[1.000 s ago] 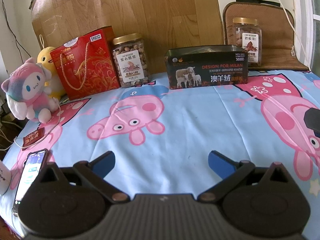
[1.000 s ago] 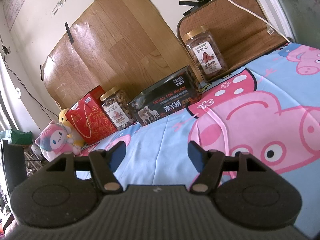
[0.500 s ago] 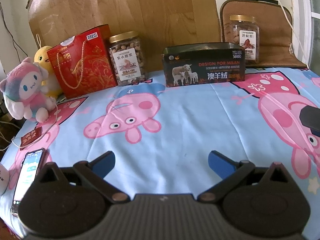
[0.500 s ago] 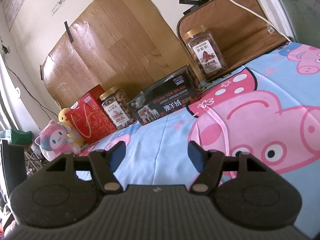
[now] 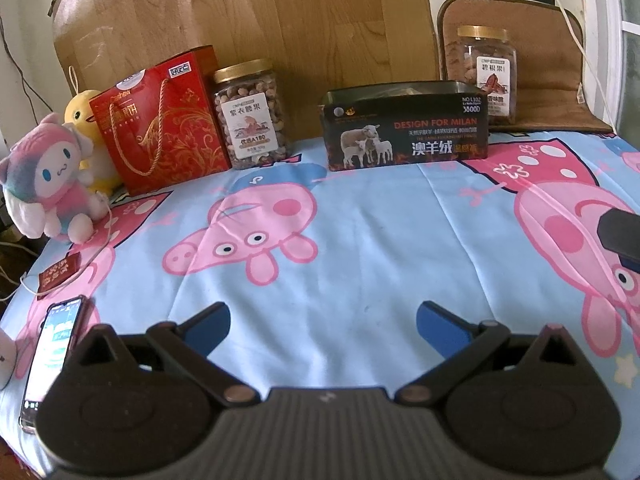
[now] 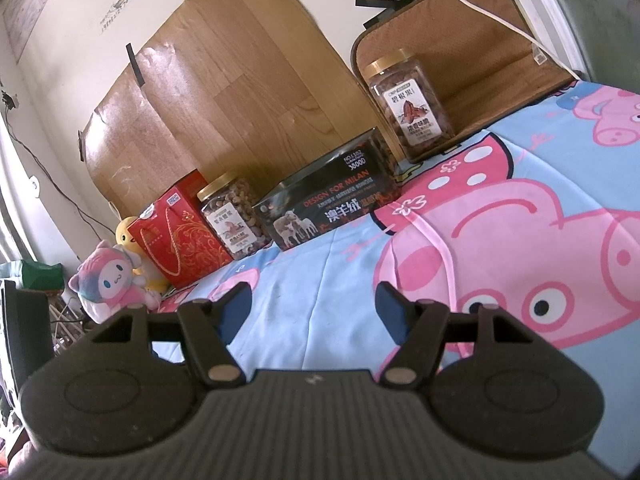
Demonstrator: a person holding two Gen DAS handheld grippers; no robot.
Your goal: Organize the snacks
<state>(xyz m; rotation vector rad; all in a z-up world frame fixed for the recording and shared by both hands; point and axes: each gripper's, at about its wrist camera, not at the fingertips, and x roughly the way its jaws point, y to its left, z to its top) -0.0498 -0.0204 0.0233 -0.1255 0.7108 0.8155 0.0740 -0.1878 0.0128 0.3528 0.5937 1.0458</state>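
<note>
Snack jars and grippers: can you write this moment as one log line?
left gripper: open, empty | right gripper: open, empty | nut jar, pecan jar, black box: untouched at the back of the bed

Along the far edge of the bed I see my snacks in a row: a red gift bag (image 5: 160, 120) with gold cord handles, upright; just beside it a gold-lidded jar of mixed nuts (image 5: 251, 114); an open black tin (image 5: 404, 126); behind its right end, a pecan jar (image 5: 486, 74).
</note>
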